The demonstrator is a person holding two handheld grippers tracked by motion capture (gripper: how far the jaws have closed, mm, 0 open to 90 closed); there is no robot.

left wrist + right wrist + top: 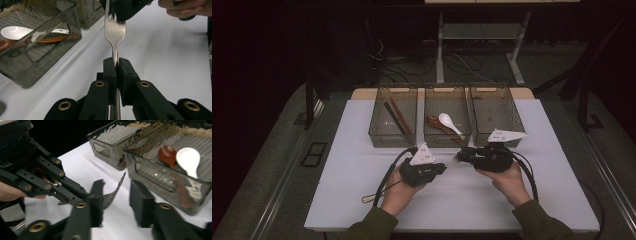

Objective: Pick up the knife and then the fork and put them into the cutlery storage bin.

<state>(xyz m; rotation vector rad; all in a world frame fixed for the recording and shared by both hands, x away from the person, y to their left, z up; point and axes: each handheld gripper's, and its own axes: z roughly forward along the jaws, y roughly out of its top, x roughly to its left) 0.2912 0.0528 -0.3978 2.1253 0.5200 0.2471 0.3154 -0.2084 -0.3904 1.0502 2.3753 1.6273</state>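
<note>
A fork (114,31) is passed between two hand-held tongs above the white desk (352,165), just near of the middle bin (447,137). The left tongs (116,65) are clamped tight on the fork's neck, with the handle running back between the jaws and the tines pointing away toward the right tongs (116,202). In the right gripper view the fork head lies between the right jaws, close against the left one, while a clear gap remains to the other jaw — the jaws are part-closed around the tines but not yet pressing on them.

The step in hand looks to be a handover, left to right, with sorting into a bin likely to follow. The left bin (377,135) holds chopsticks (396,117); the middle one holds a white spoon (449,122) and a brown spoon (435,123); the right bin (517,131) looks bare, so it is judged the fork's likely home.

The next move calls for the right jaws to be shut fully on the fork head — only then should the left grip be loosened, or the fork may drop to the desk.
</note>
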